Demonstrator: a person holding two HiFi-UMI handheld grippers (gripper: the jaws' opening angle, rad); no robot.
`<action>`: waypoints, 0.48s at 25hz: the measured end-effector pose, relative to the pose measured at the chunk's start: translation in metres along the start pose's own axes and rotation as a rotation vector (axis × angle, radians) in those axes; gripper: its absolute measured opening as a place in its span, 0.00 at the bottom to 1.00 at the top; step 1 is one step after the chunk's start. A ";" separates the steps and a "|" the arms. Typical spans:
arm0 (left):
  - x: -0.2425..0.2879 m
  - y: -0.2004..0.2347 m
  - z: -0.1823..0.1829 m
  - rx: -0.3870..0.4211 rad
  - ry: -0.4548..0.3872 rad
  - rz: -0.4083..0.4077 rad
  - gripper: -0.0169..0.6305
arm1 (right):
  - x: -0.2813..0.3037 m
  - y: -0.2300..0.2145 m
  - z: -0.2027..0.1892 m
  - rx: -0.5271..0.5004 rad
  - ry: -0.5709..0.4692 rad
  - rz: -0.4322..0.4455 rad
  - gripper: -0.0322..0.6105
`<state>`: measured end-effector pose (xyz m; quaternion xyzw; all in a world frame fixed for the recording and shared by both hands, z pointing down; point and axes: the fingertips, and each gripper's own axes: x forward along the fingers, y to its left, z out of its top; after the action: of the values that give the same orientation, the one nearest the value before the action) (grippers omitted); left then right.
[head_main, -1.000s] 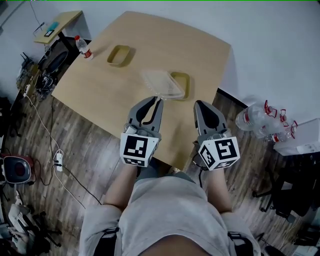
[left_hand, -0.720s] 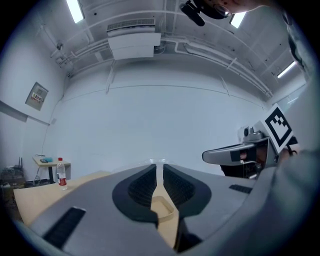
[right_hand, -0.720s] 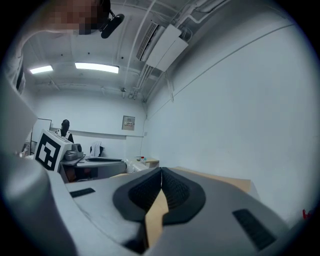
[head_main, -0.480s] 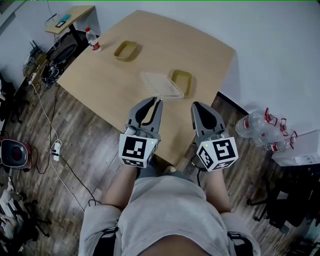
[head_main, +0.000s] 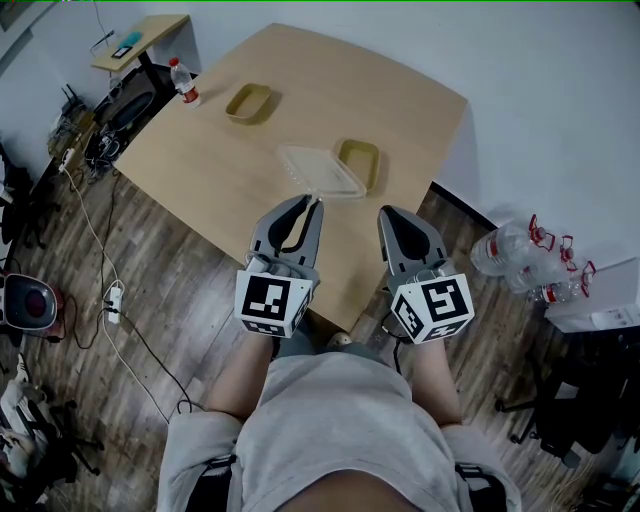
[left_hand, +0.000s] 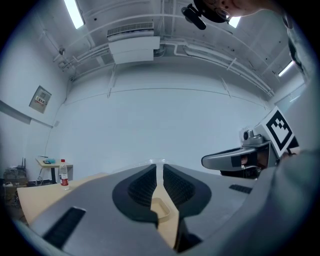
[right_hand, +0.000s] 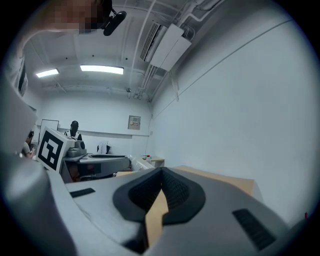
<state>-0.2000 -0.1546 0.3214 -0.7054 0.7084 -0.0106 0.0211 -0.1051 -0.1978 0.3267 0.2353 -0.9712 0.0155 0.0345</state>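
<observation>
Two grippers, jaws closed on nothing, left gripper (head_main: 313, 203) with clear lid (head_main: 322, 171) just beyond at twelve o'clock, right gripper (head_main: 388, 212) with it at eleven o'clock.

- The left gripper (left_hand: 157, 164) is holding its jaws almost together, with only a thin slit between them.
- A tan tray (left_hand: 161, 209) is showing through that slit.
- A bottle (left_hand: 63, 173) is standing on the tabletop (left_hand: 40, 197), far left.
- The right gripper (left_hand: 207, 160) is hanging at right.

grippers (head_main: 312, 201) (head_main: 386, 212): 2 | yellow trays (head_main: 248, 102) (head_main: 361, 160): 2 | clear lid (head_main: 322, 171): 1 | bottle (head_main: 184, 82) on table (head_main: 330, 75): 1 | table: 1
</observation>
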 end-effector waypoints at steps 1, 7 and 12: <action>0.001 -0.001 0.000 0.002 0.001 0.000 0.11 | -0.001 -0.002 0.000 0.000 -0.001 -0.002 0.06; 0.002 -0.003 -0.001 -0.001 -0.001 0.002 0.11 | -0.004 -0.005 -0.003 0.000 0.002 -0.008 0.07; 0.005 -0.002 -0.003 0.001 -0.001 -0.002 0.11 | -0.002 -0.006 -0.005 -0.001 0.005 -0.015 0.06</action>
<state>-0.1982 -0.1593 0.3240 -0.7061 0.7077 -0.0103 0.0218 -0.1001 -0.2021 0.3318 0.2423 -0.9694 0.0152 0.0373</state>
